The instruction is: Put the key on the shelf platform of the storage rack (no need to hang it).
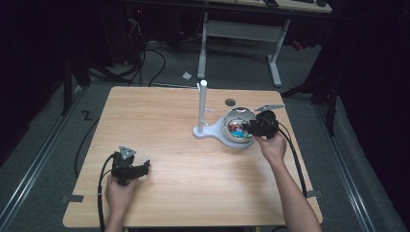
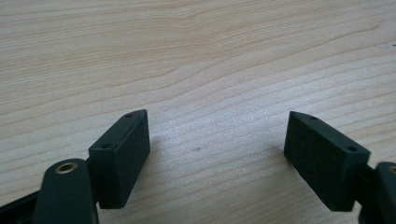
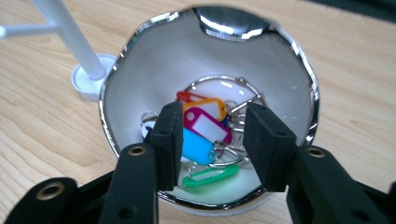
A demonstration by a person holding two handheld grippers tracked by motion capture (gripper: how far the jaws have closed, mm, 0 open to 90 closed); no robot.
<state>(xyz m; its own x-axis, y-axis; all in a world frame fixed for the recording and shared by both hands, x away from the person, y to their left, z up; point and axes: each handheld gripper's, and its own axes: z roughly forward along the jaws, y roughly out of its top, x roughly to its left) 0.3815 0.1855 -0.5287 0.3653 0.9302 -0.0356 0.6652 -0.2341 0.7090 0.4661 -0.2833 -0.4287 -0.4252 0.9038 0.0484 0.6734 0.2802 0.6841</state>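
Left gripper (image 1: 143,168) at 7 o'clock on the table (image 1: 169,193), jaws spread over bare wood. Right gripper (image 3: 212,140) at 2 o'clock, jaws part-spread, pinching nothing, over chrome bowl (image 3: 299,60) holding key tags (image 3: 205,126): pink, blue, orange, green, on split rings. White stand (image 1: 202,104) just beside the bowl.

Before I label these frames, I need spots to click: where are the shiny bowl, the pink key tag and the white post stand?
shiny bowl (image 3: 299,60): right gripper view, on its chrome rim.
pink key tag (image 3: 208,125): right gripper view, on its white label window.
white post stand (image 1: 202,104): high view, midway up the upright post.
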